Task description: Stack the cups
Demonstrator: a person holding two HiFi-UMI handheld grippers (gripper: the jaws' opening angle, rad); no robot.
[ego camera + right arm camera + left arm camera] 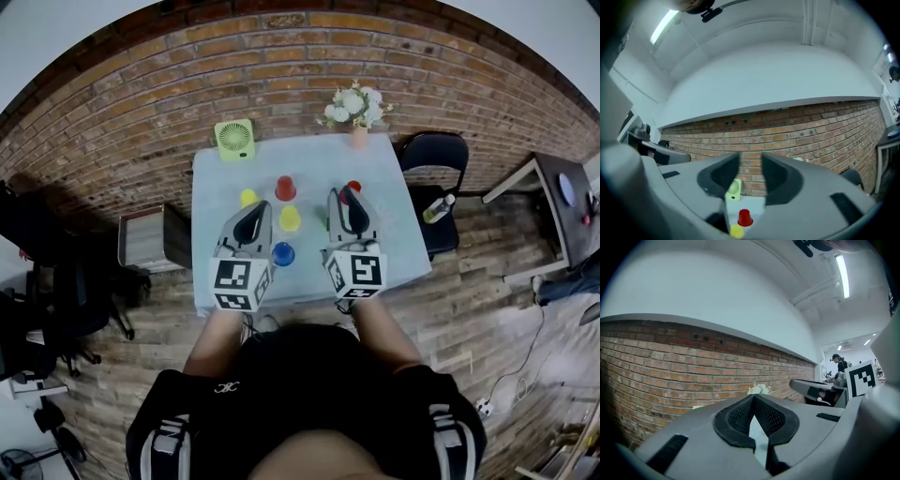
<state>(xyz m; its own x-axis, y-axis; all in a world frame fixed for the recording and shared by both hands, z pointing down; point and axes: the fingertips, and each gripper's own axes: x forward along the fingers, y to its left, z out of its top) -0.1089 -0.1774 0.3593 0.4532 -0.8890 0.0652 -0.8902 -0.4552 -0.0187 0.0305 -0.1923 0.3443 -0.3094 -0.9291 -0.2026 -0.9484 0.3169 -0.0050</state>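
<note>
Several small cups stand upside down on the pale table (394,169): a yellow cup (247,198), a red cup (285,188), a second yellow cup (290,218), a blue cup (283,253), and another red cup (353,187) half hidden behind my right gripper. My left gripper (255,214) hovers over the table's near left part with its jaws shut and empty (753,399). My right gripper (342,199) is held alongside it, its jaws open by a narrow gap with nothing between them (750,160). Through that gap show a red cup (745,218) and a yellow cup (736,230).
A green desk fan (234,140) stands at the table's far left corner and a vase of flowers (356,108) at its far right. A brick wall rises behind. Right of the table is a black chair (436,159) with a bottle (438,208) on it.
</note>
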